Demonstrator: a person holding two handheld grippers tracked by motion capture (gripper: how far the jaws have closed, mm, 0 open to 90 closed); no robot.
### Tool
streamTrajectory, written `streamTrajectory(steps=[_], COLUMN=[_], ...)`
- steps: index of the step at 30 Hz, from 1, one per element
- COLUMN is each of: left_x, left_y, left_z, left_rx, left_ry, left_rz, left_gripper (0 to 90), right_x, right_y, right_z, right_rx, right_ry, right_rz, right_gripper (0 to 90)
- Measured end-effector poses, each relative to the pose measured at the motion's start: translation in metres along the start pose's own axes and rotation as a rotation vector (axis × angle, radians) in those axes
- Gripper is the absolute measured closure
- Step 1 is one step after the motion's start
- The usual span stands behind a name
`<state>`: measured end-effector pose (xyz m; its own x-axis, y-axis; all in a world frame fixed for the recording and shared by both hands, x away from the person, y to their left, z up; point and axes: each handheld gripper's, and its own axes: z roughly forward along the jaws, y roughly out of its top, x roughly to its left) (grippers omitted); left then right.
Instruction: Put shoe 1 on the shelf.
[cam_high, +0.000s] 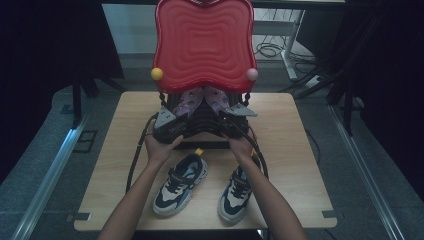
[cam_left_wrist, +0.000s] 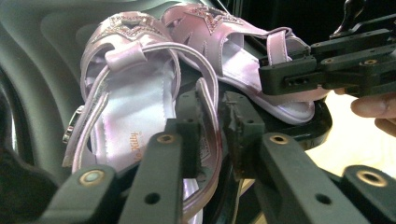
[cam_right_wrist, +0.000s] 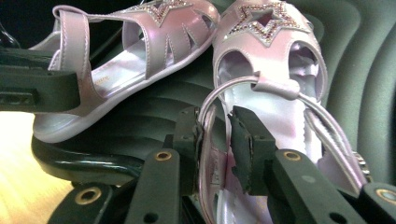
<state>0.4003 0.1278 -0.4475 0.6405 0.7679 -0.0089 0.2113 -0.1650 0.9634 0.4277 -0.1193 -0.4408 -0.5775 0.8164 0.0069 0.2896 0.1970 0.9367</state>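
Two pink star-trimmed sandals lie side by side on a black ribbed rack (cam_high: 200, 127) under a red wavy panel (cam_high: 204, 42). My left gripper (cam_high: 169, 121) reaches in from the left. In the left gripper view, that gripper (cam_left_wrist: 212, 100) is shut on the thin heel strap of the left sandal (cam_left_wrist: 130, 93), with the other sandal (cam_left_wrist: 243, 56) beyond it. My right gripper (cam_high: 235, 112) comes from the right. In its own view, the right gripper (cam_right_wrist: 215, 116) pinches the strap of the right sandal (cam_right_wrist: 268, 88), beside its mate (cam_right_wrist: 140, 51).
Two dark-and-white sneakers (cam_high: 180, 184) (cam_high: 235, 192) stand on the wooden table (cam_high: 295, 150) near its front edge, between my forearms. A yellow ball (cam_high: 157, 74) and a pink ball (cam_high: 252, 74) sit at the red panel's lower corners. Cables trail from both grippers across the table.
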Motion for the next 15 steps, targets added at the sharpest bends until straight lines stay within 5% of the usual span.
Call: streamTrajectory(steps=[9, 15], left_x=[0.003, 0.003], left_y=[-0.001, 0.001], left_z=[-0.005, -0.01], left_rx=[0.01, 0.007], left_ry=[0.004, -0.043], left_rz=[0.012, 0.003], left_gripper=[69.9, 60.4], right_x=[-0.002, -0.003], right_y=[0.003, 0.004], right_z=[-0.009, -0.015], right_rx=[0.008, 0.007], right_ry=[0.023, 0.04], right_rz=[-0.001, 0.014], right_gripper=[68.7, 66.0])
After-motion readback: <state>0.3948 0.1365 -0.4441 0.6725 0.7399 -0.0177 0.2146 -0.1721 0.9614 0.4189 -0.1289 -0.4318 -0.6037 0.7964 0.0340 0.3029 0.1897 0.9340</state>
